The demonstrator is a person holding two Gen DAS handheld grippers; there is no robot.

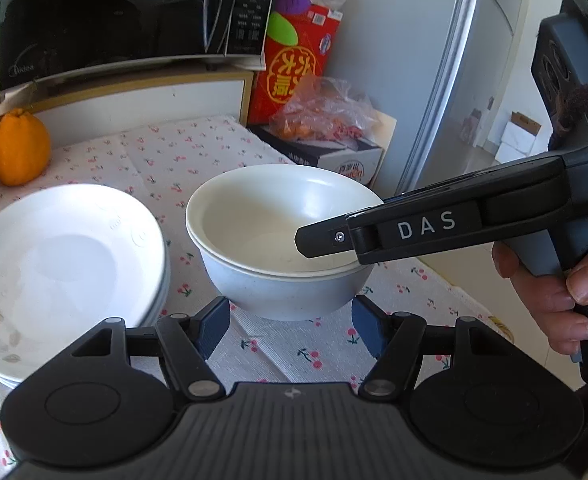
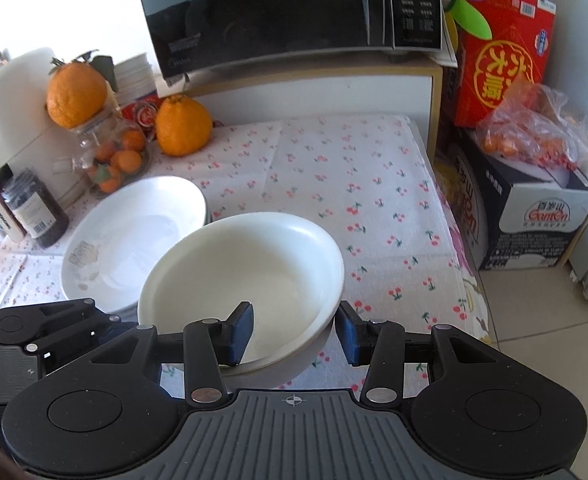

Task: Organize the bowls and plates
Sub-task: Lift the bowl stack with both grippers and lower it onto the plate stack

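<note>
The right gripper stands open astride the near rim of the two nested bowls, one finger inside and one outside, near the table's right edge, while the left gripper, also open, hovers just short of their base.

Open cloth behind bowls; left & right edges crowded.
Worktop bare btw stacked bowls & microwave stand. Plate stack, jars, orange block left; boxes w/ bag close right.
</note>
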